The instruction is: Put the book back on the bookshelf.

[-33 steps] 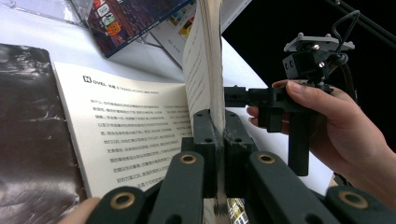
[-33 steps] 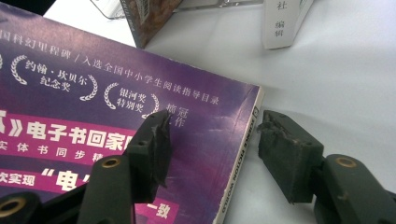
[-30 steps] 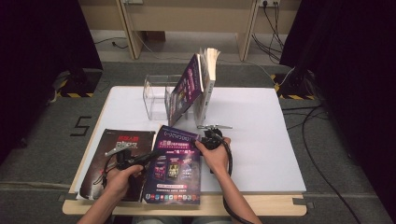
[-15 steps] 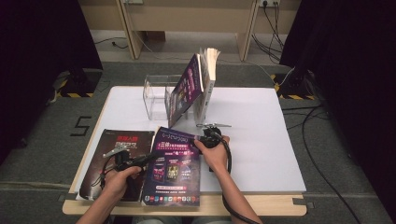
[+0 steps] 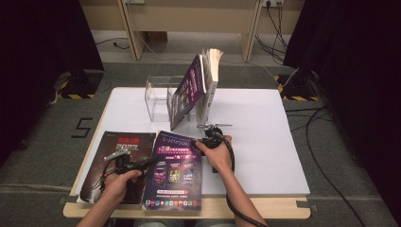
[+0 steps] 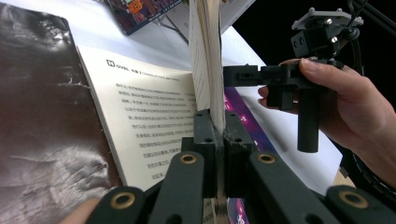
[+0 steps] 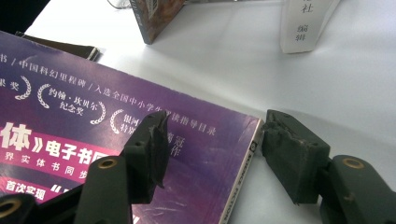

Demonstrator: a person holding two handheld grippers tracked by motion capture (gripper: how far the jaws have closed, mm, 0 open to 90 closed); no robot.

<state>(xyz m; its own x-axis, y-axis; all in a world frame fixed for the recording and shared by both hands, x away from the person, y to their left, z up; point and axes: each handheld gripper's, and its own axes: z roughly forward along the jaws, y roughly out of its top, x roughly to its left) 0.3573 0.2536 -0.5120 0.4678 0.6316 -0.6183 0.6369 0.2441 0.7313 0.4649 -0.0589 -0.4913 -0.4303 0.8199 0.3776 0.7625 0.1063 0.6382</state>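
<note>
Black jaws of my left gripper (image 6: 215, 140) clamp the purple magazine's (image 5: 174, 170) open edge; my right gripper (image 7: 212, 144), jaws wide and holding nothing, straddles the spine corner, so the long axis runs toward me

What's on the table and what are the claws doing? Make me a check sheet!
Surface: white table top, bare at the right.
Job's things: purple magazine lying flat at the front edge.
Clutter: dark magazine beside it; clear stand with a leaning magazine and an upright white book.
Grippers: left claw shut on the purple magazine's page edges; right claw open, jaws either side of its spine corner.
Cables: black cable along the right forearm; floor cables on the right.
Surroundings: grey floor marked with a 5, dark curtains.
</note>
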